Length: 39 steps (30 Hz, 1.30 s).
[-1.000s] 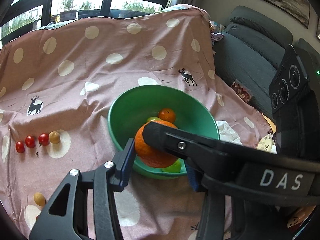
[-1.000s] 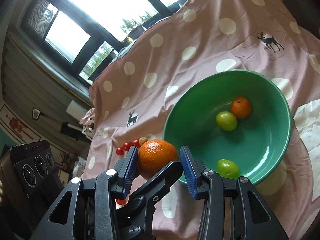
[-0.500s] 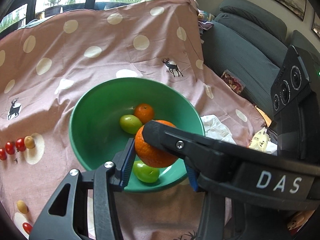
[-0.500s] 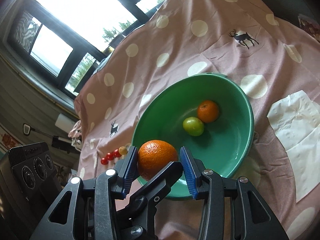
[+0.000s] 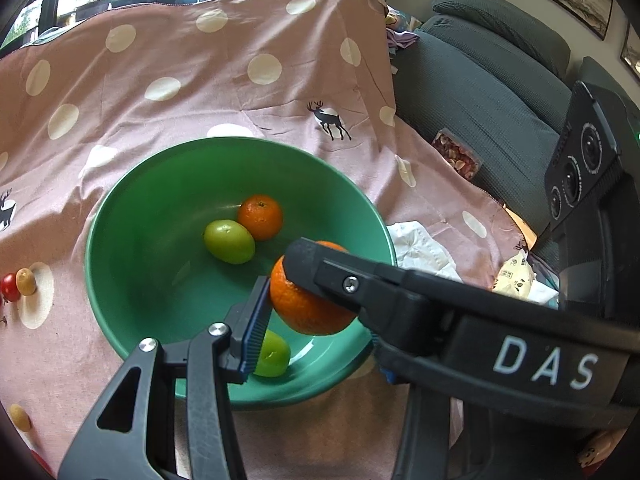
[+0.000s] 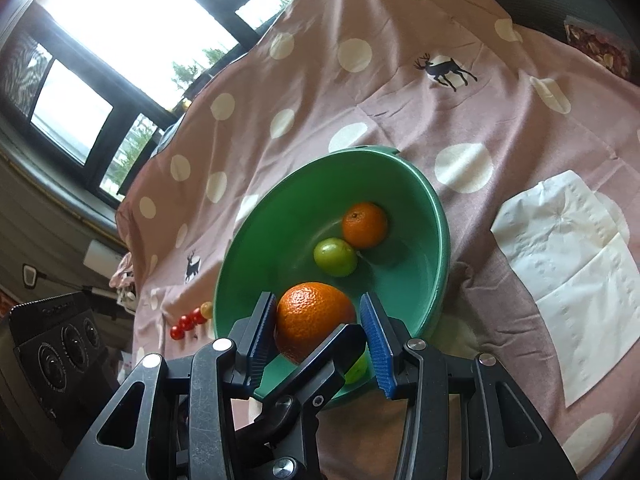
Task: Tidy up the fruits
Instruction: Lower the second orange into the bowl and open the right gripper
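Note:
A large orange (image 5: pixel 308 308) (image 6: pixel 312 316) hangs over the near side of a green bowl (image 5: pixel 120 208) (image 6: pixel 440 220). Both grippers grip it crosswise. My left gripper (image 5: pixel 316 304) presses one blue pad (image 5: pixel 254 324) on its left side; the other finger is hidden behind the right gripper's arm. My right gripper (image 6: pixel 316 308) holds the orange between its two blue pads, with a left-gripper finger crossing under it. In the bowl lie a small mandarin (image 5: pixel 260 216) (image 6: pixel 364 225) and two green fruits (image 5: pixel 229 241) (image 6: pixel 335 257).
A pink dotted cloth (image 5: pixel 180 80) covers the table. Cherry tomatoes (image 5: pixel 9 286) (image 6: pixel 186 322) and a yellow one (image 5: pixel 26 281) lie left of the bowl. A white napkin (image 5: pixel 420 248) (image 6: pixel 560 280) lies to its right. A grey sofa (image 5: pixel 480 80) holds a snack packet (image 5: pixel 456 154).
Both grippers have carried the orange forward and down, from outside the bowl's near rim to over its inside. The grip on the orange looks unchanged.

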Each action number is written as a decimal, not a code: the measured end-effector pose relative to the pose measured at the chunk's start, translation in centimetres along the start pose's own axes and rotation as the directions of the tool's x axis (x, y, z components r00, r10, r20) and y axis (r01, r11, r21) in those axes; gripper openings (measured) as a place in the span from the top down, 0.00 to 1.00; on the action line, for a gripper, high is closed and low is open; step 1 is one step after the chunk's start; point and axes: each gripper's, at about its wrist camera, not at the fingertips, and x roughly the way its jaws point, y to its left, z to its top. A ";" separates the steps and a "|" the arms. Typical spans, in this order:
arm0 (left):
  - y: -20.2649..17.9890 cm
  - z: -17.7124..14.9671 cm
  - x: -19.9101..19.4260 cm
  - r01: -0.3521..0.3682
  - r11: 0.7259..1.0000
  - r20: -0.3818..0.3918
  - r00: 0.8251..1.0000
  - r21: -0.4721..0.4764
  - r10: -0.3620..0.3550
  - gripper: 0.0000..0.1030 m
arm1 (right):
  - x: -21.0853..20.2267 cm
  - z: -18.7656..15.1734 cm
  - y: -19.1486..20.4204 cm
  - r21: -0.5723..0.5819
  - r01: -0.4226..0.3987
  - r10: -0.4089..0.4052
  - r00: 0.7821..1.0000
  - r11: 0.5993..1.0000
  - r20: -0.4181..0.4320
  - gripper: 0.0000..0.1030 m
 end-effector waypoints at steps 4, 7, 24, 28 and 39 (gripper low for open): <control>0.0 0.0 0.3 0.003 1.000 -0.006 1.000 -0.003 -0.003 0.55 | 0.1 0.0 -0.1 0.004 0.007 -0.007 1.000 1.000 -0.003 0.55; 0.2 -0.1 0.6 0.008 1.000 -0.013 1.000 -0.016 -0.008 0.55 | 0.3 0.0 -0.1 0.003 0.016 -0.016 1.000 1.000 -0.009 0.55; 0.9 -0.4 0.9 0.036 0.998 -0.017 0.999 -0.056 -0.037 0.55 | 0.7 0.0 0.0 -0.004 0.047 -0.047 0.999 0.999 -0.018 0.55; 1.0 -0.5 1.0 0.037 0.998 -0.018 0.999 -0.056 -0.038 0.55 | 0.7 0.0 0.0 -0.005 0.048 -0.048 0.999 0.999 -0.018 0.55; 1.0 -0.5 1.1 0.041 0.997 -0.018 0.999 -0.058 -0.042 0.55 | 0.9 0.0 0.0 -0.006 0.053 -0.053 0.998 0.999 -0.018 0.55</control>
